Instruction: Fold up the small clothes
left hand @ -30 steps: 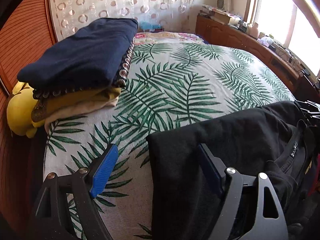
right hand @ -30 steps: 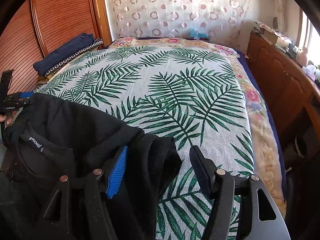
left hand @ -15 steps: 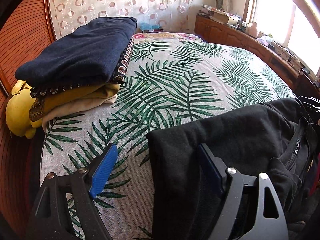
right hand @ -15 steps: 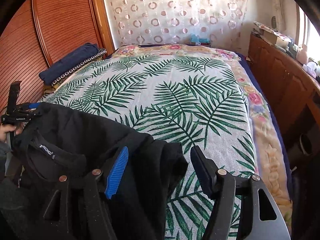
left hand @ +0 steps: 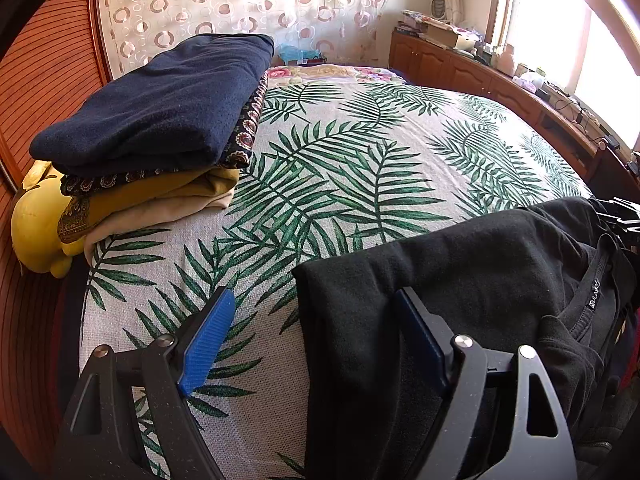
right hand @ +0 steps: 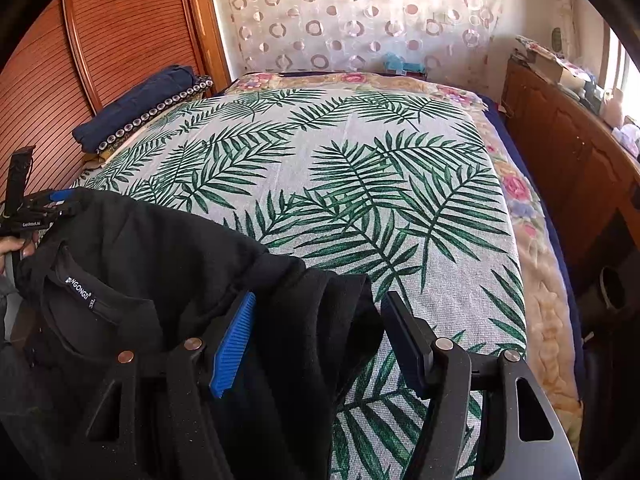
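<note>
Setting: a bed (left hand: 400, 168) covered by a palm-leaf spread is seen from two cameras, each looking out along a pair of tongs.

Garment: a black top (left hand: 460, 280) is draped over the near edge of the bed, its neck label facing up and its body bunched and hanging down out of sight. It is the task's thing and is not yet laid flat.

Left tongs (left hand: 316, 340): held wide apart. The garment's left edge lies between the blue pads, but neither pad is seen pressing it, so it reads as released.

Right tongs (right hand: 320, 340): also parted, with a thick fold of the top (right hand: 180, 272) bulging up between the pads. No squeeze is visible; it is judged released.

Folded pile (left hand: 152, 128): a navy item sits on patterned, mustard and cream layers at the left edge of the bed, toward the far corner, well apart from the black top.

Risk, slipping: with most of the cloth hanging off the near edge and nothing clamped, the top could slide to the floor.

Risk, bad grip: if the pads are closed on the bunched fold, several layers may be caught together and the garment would lift twisted.

Risk, uneven pull: one side taken before the other would drag the cloth askew.
</note>
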Demonstrator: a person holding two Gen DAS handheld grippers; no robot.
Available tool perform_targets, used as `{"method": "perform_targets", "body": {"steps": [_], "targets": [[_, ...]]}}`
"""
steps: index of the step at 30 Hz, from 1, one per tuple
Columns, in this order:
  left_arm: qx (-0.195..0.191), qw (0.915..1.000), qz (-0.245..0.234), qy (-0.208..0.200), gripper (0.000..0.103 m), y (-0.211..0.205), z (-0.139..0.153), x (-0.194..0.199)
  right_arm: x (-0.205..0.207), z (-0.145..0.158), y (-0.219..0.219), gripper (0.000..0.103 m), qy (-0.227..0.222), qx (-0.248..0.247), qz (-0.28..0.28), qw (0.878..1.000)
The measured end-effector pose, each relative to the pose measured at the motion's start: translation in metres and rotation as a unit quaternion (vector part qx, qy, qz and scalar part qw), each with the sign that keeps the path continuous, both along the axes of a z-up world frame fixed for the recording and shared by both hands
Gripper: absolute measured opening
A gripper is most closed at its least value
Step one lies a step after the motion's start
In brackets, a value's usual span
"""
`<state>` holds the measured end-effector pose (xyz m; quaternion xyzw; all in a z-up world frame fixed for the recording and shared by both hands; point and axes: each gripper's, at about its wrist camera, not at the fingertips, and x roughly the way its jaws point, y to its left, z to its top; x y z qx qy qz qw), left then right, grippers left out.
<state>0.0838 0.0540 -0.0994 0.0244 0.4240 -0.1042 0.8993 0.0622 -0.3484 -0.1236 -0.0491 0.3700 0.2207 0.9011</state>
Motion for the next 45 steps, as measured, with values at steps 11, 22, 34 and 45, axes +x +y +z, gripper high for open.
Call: {"method": "perform_targets", "body": {"steps": [11,22,34,45], "targets": [[-0.013,0.9999,-0.009,0.005,0.066,0.000,0.003,-0.001,0.000,0.000,0.004,0.031,0.026,0.028,0.049,0.998],[-0.070,0.9915,-0.107,-0.021,0.010,-0.019,0.044,-0.042,-0.055,0.068,-0.002,0.014,-0.045,0.050,0.067,0.996],[-0.090,0.9559,-0.150,-0.236,0.010,-0.024,0.245,-0.135,-0.164,0.230,-0.024,0.013,-0.185,0.055,0.095,0.977],[-0.101,0.9210,-0.126,-0.355,0.010,0.004,0.355,-0.175,-0.253,0.353,-0.056,0.013,-0.322,0.037,0.084,0.942]]}}
